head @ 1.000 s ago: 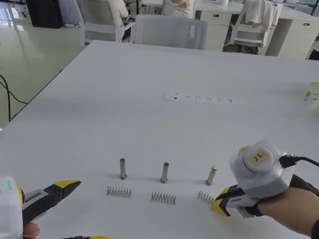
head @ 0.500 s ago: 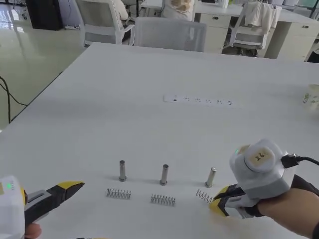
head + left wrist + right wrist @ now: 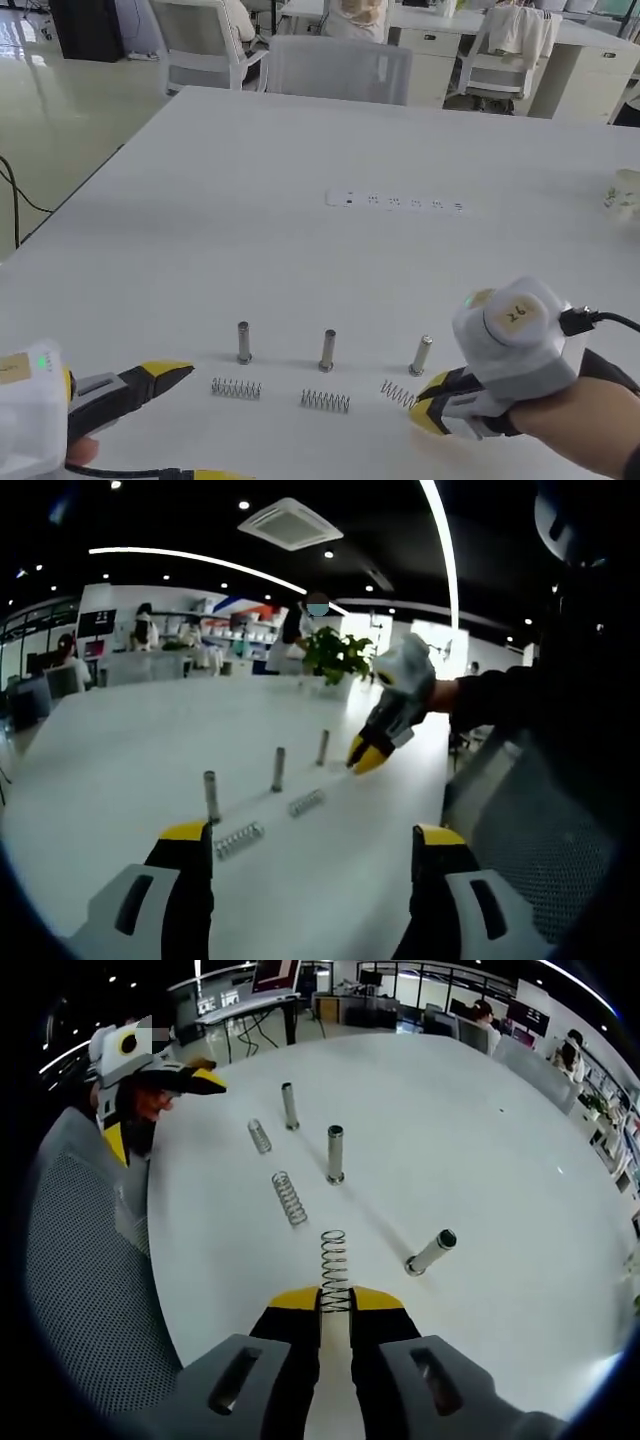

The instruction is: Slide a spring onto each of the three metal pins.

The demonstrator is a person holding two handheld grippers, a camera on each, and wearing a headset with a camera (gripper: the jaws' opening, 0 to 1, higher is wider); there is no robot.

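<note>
— In the head view, we found the right gripper [image 3: 425, 402] at the rightmost spring [image 3: 397, 394], just beside its pin [image 3: 421, 355] standing on the bench [image 3: 300, 250].
— Light, springy wire, we judged; best pinched gently at one end.
— In the left gripper view, our left gripper [image 3: 312, 835] had its fingers [image 3: 185, 840] spread wide, holding nothing.
— In the right gripper view, the fingers were closed on that spring's near end.
</note>
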